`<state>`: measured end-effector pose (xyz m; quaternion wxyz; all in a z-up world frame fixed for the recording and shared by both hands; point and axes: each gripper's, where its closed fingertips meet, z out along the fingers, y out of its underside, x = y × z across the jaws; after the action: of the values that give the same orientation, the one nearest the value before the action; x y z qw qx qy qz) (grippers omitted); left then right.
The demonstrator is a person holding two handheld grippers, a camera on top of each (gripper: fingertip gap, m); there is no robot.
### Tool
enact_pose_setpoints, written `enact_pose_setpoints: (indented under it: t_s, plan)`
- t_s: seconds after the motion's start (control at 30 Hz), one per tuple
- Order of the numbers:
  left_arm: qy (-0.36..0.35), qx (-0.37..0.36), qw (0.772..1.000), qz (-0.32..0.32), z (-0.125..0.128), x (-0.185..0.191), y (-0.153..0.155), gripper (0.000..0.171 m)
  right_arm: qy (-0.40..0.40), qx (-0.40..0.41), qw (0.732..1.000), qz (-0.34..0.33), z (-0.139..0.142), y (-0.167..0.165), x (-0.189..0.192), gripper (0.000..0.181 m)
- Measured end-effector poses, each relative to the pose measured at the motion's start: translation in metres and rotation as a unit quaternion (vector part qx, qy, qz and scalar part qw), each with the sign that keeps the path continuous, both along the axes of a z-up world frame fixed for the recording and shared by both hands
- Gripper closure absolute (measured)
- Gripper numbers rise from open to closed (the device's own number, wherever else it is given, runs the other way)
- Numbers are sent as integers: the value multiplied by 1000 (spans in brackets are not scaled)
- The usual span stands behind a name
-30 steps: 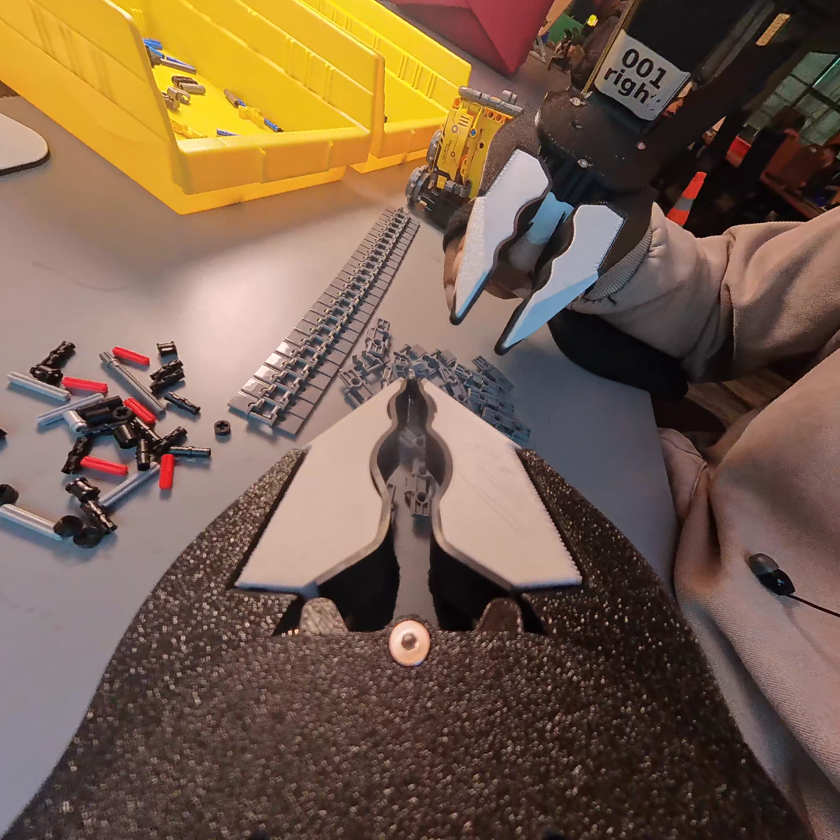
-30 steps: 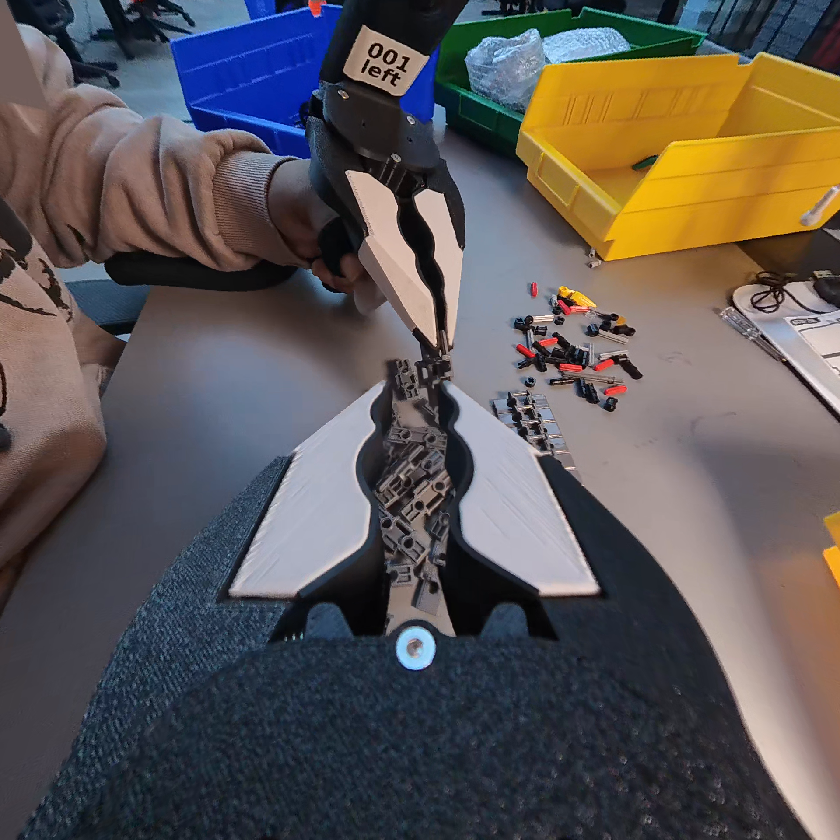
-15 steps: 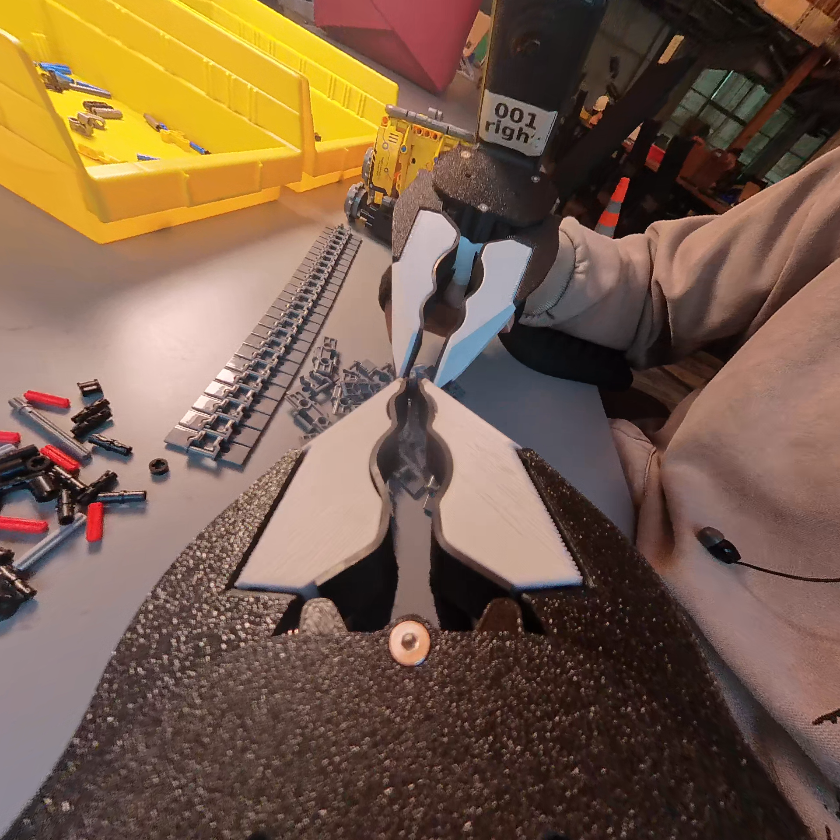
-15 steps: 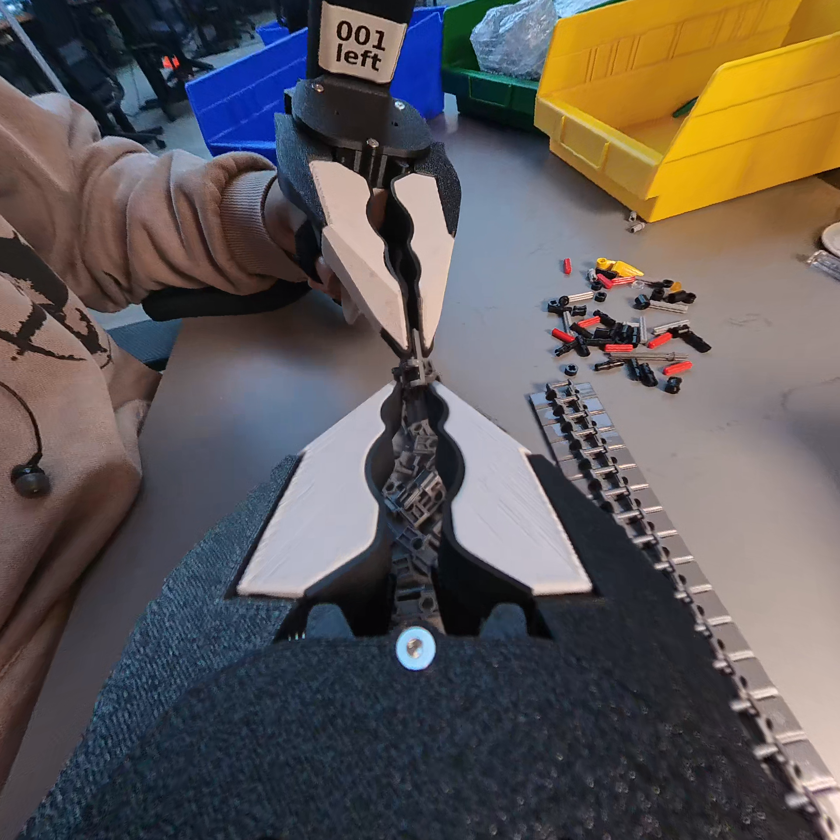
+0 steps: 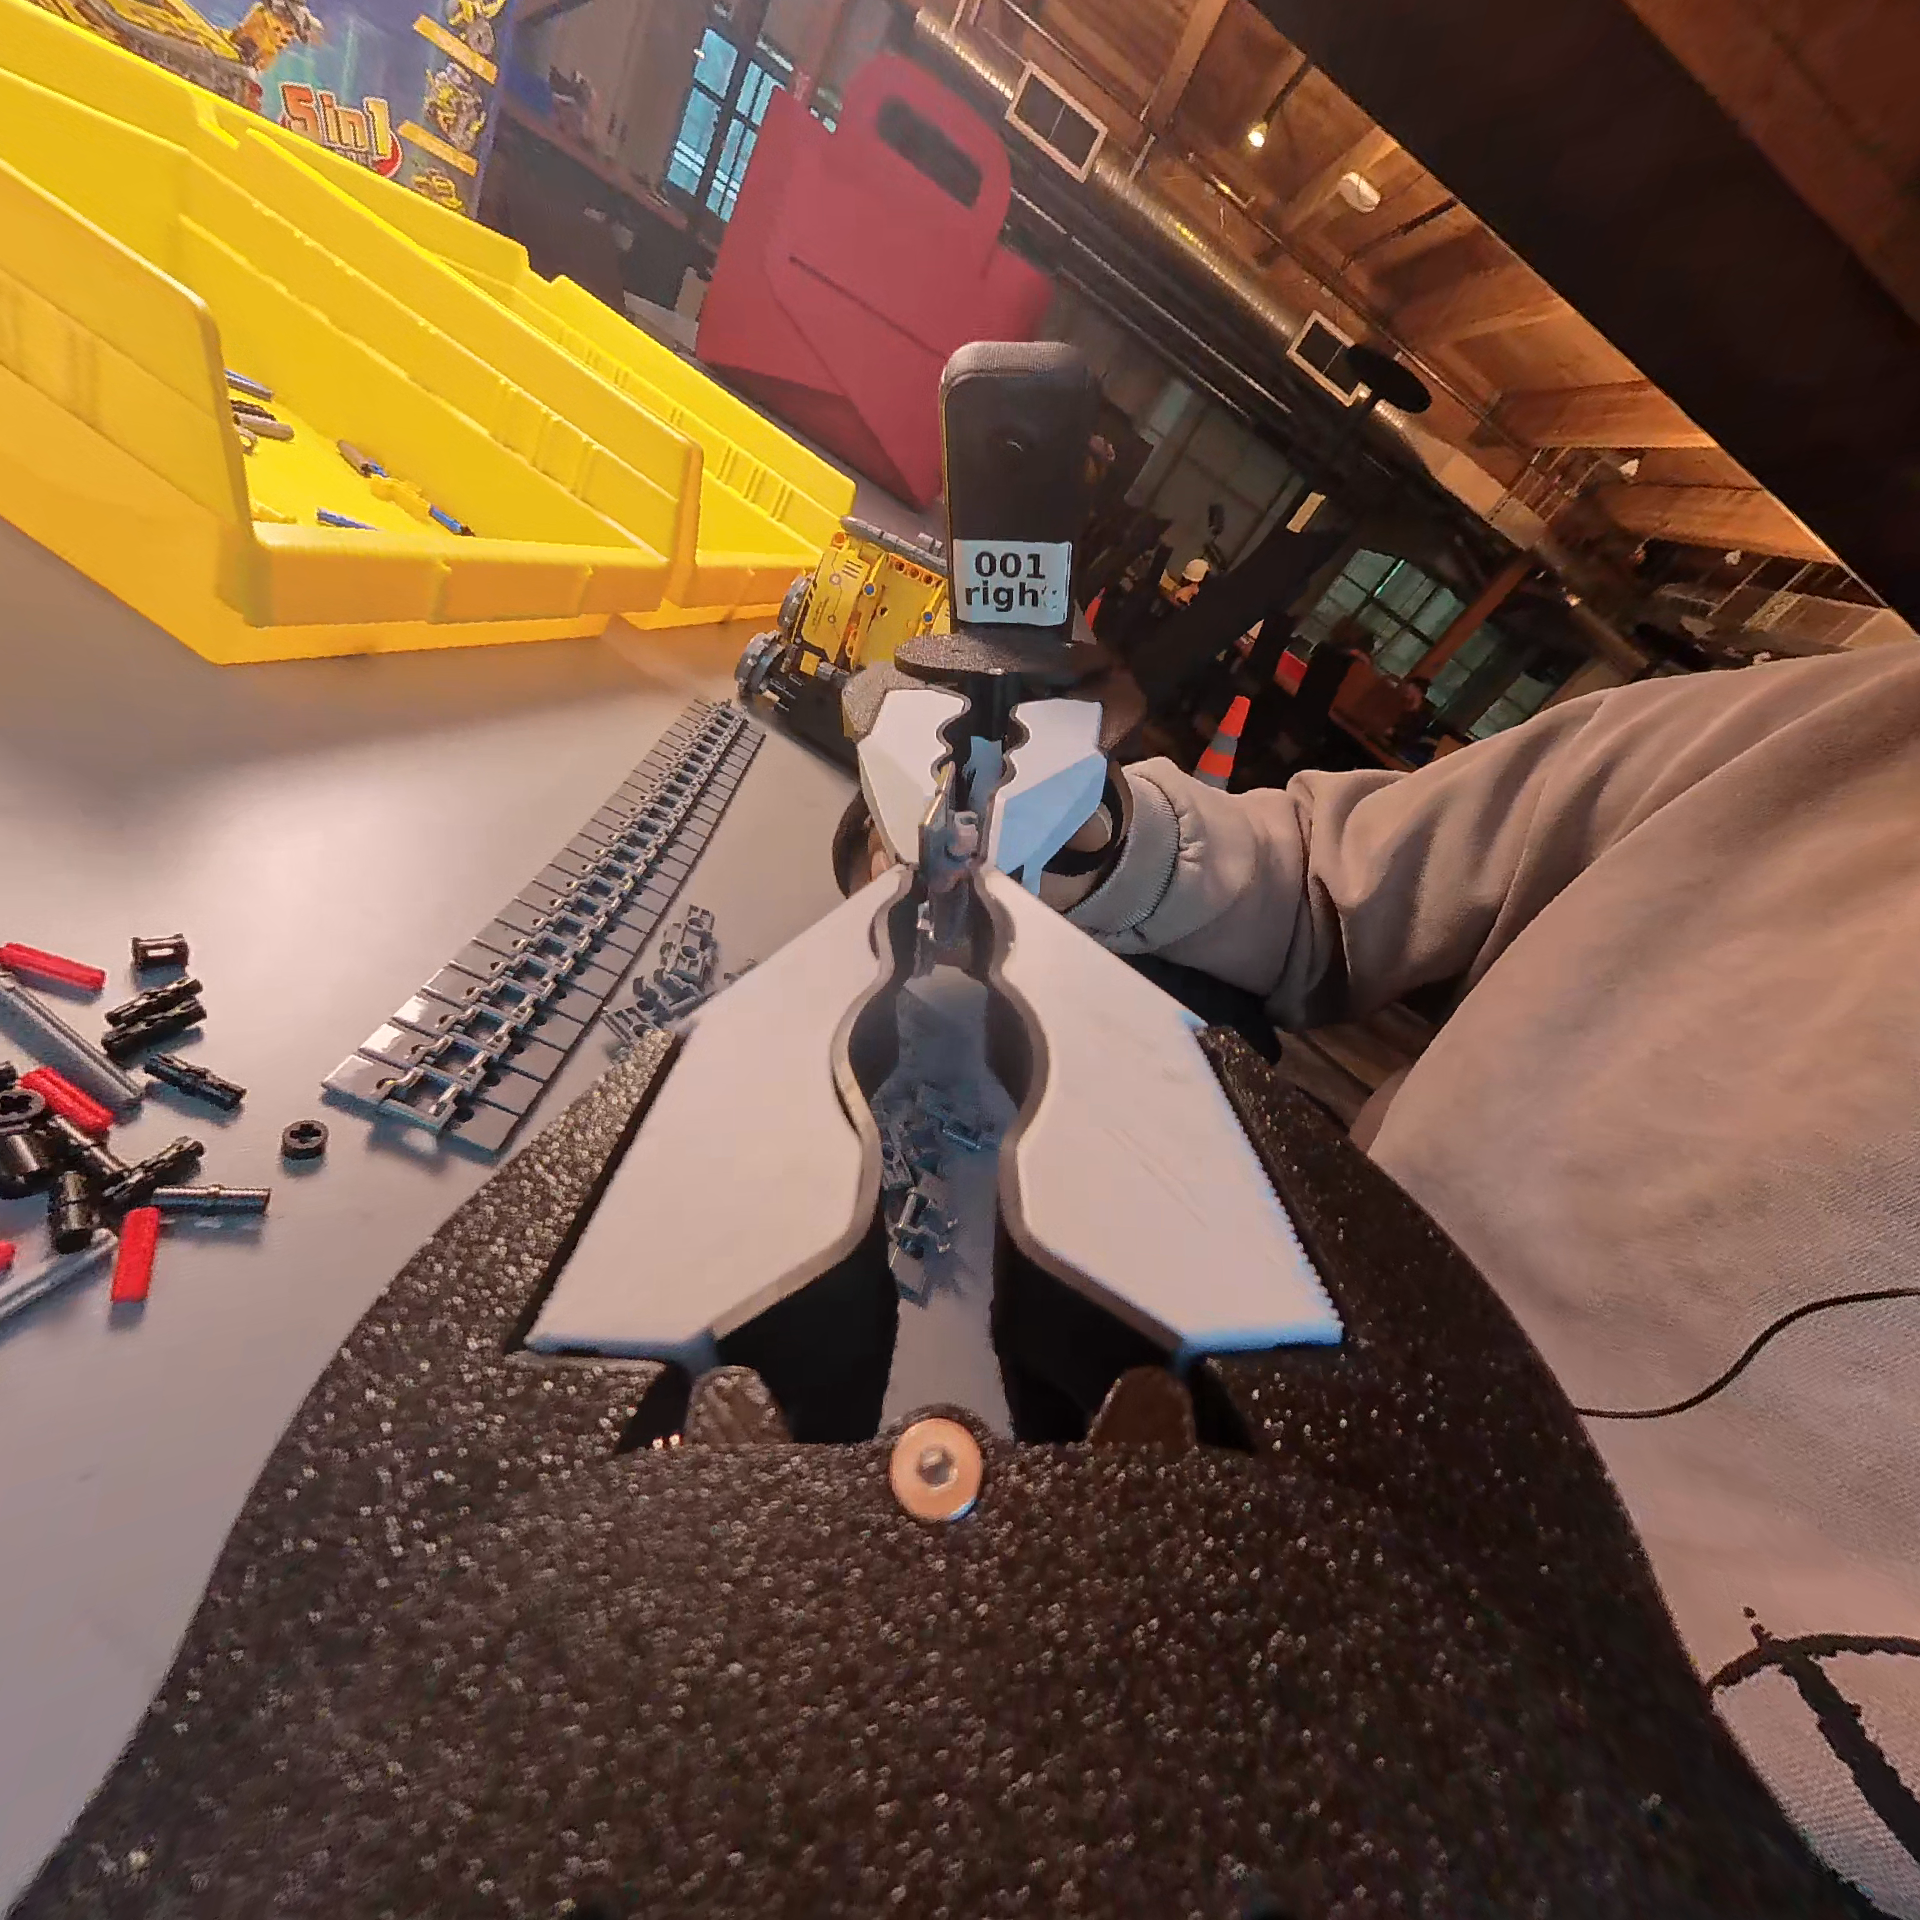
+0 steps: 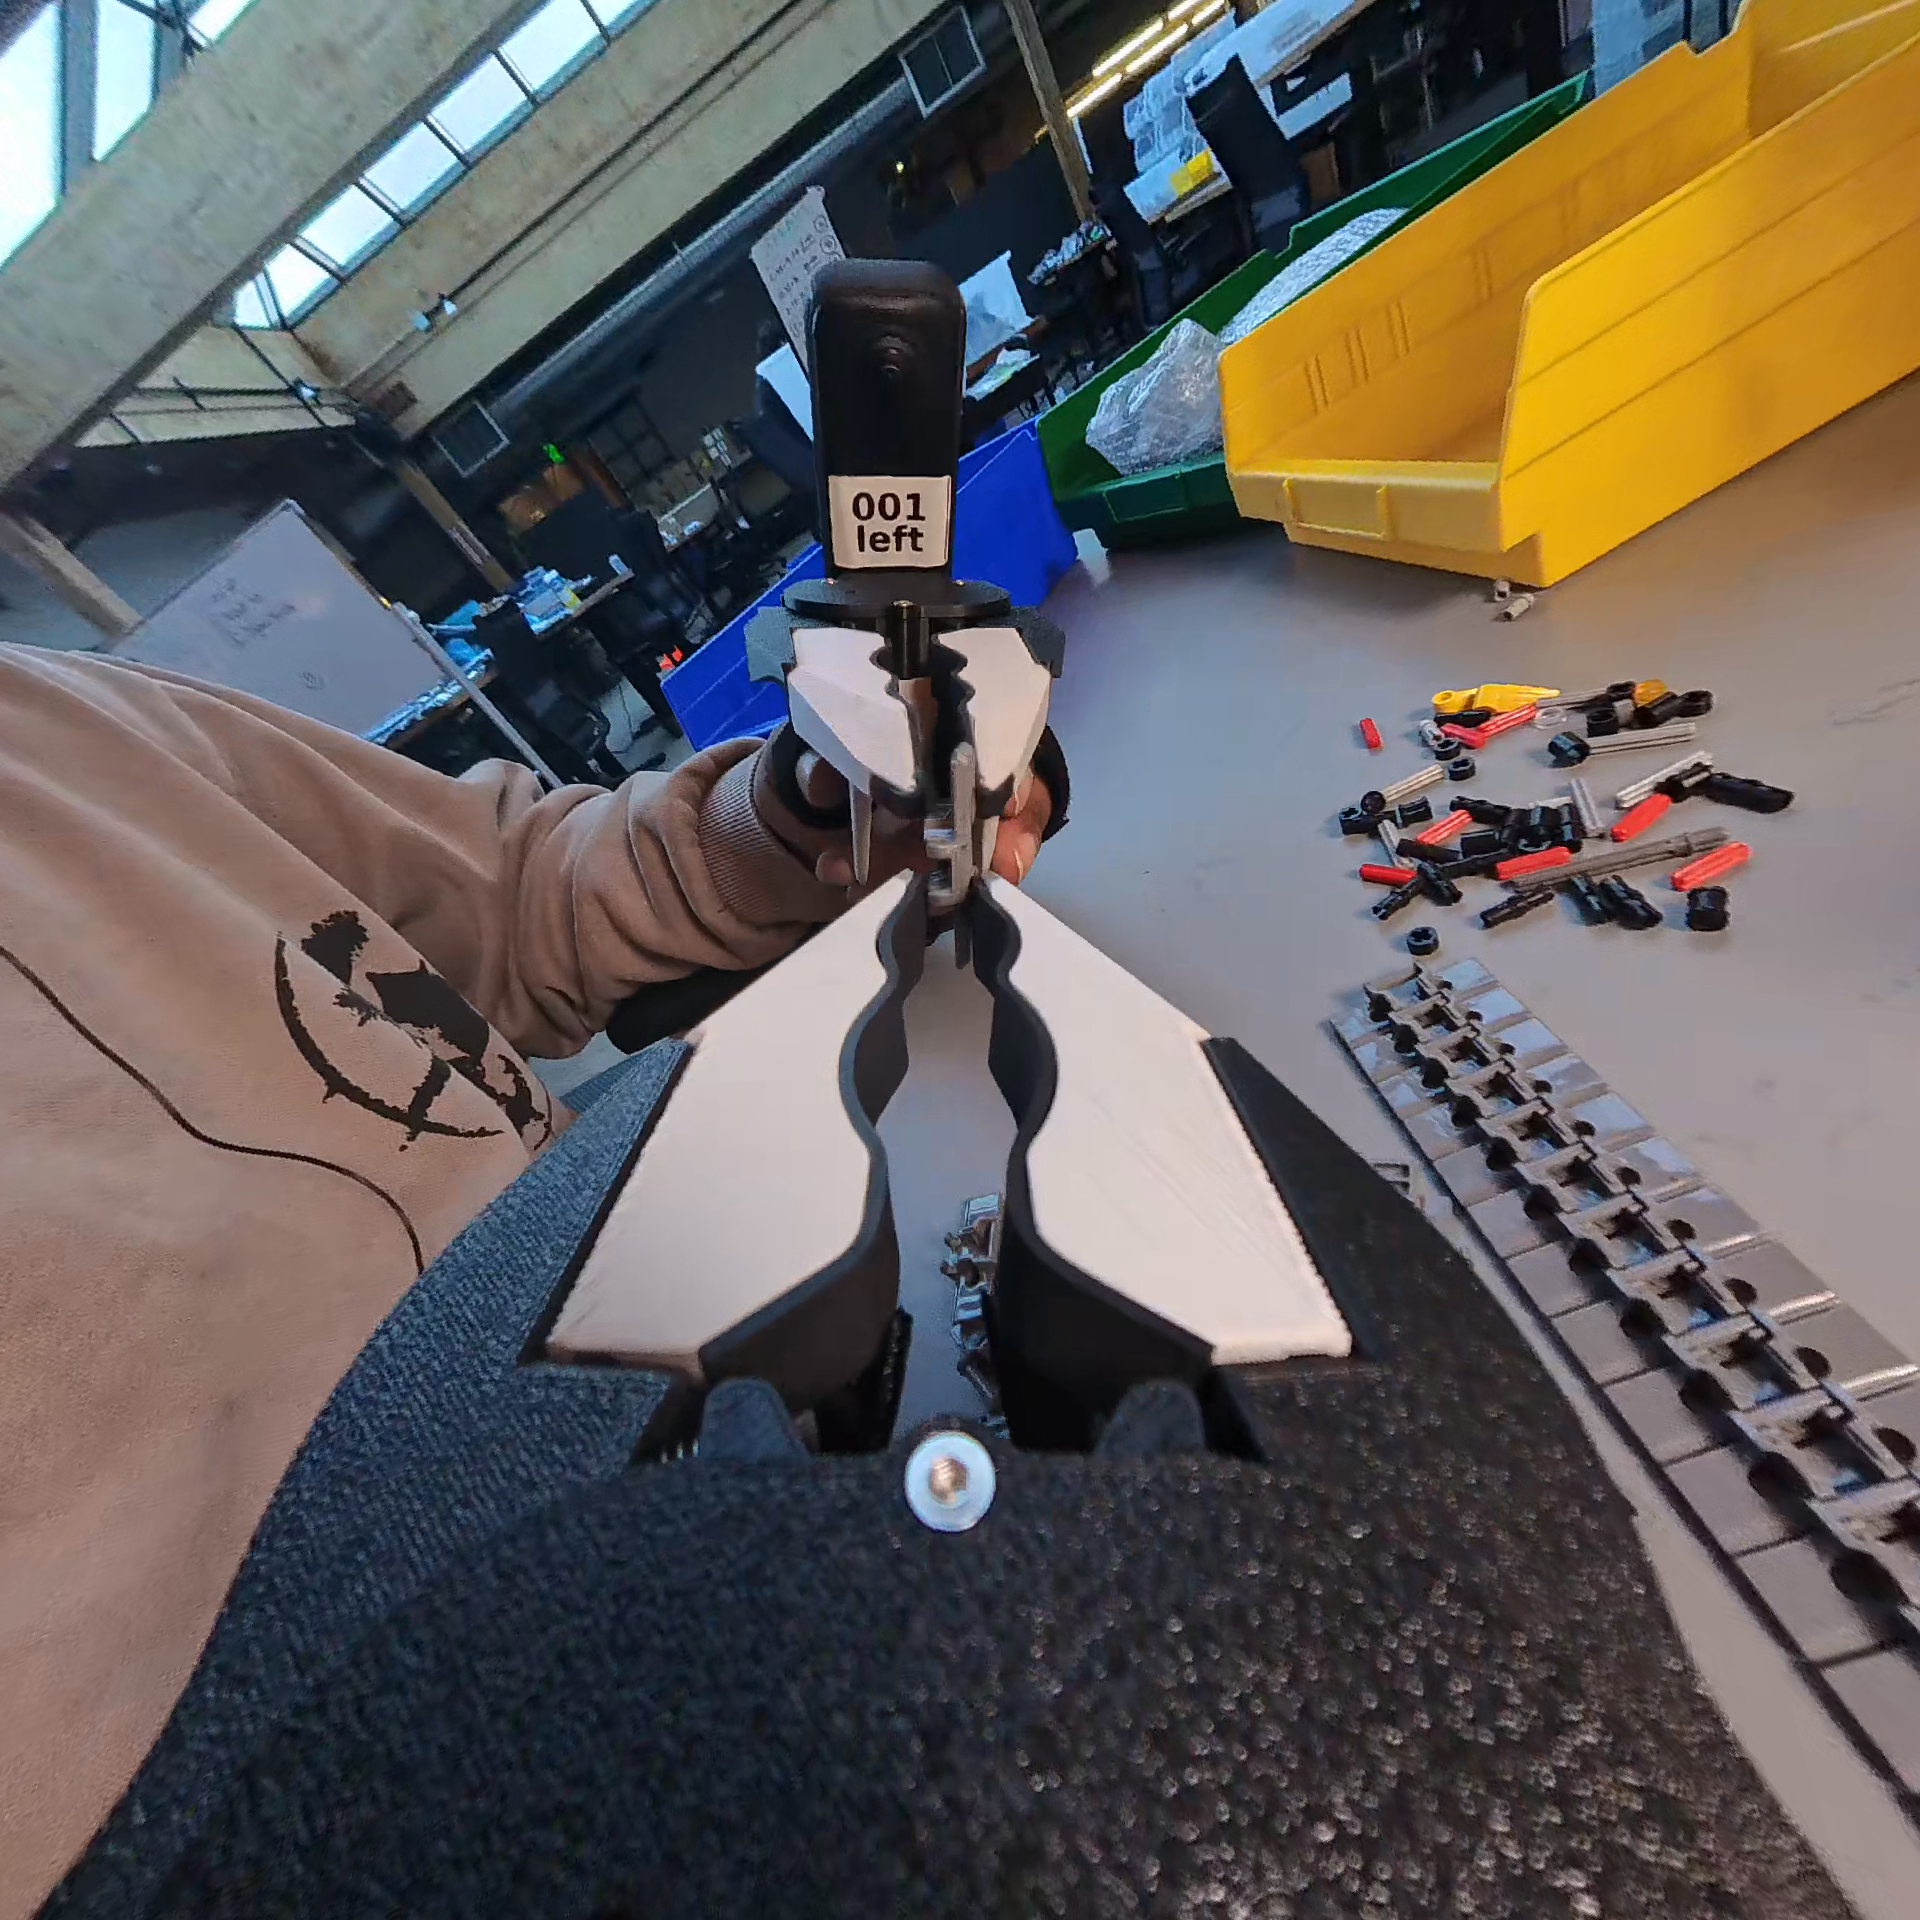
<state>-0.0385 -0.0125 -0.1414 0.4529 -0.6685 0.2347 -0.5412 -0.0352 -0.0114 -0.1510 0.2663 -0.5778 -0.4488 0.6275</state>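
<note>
Here the left gripper [image 5: 943, 902] and right gripper [image 6: 940, 902] met tip to tip above the table [image 5: 312, 831], each closed on one small grey link piece [image 6: 951, 831]. The pieces touched, apparently mid-joining; whether they had locked could not be told. Their long axis ran roughly upright. An assembled track strip [image 5: 561, 925] lay flat beside loose links [image 5: 675, 966].

Each camera sits on its own gripper and looks along the fingers, low over the grey table [image 5: 312, 810]. The two face each other, tips very close. Both see the long grey track strip [image 6: 1621, 1247] and small loose parts [image 5: 125, 1132].
</note>
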Motion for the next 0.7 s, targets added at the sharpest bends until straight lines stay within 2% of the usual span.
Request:
enact_pose_setpoints:
  t_s: [0.17,0.27,0.4,0.47,0.57,0.7]
  plan:
    - [-3,-3,1000,-1,-1,1,0,160,1,-10,1000,15,-1,-5,-1,175]
    - [-6,-3,1000,-10,0,3,-2,168,-1,-8,1000,19,-2,-7,-1,175]
    - [-5,-10,1000,-16,-2,3,-3,169,-10,-4,1000,23,-6,-8,-2,175]
    - [16,-16,1000,-14,-8,3,-2,170,-22,17,999,22,-11,-8,-2,175]
    - [51,-4,999,-8,-13,4,-2,169,-17,43,999,16,-8,-5,0,162]
    - [79,5,997,-15,-19,8,-6,169,-5,30,1000,2,-2,2,2,165]
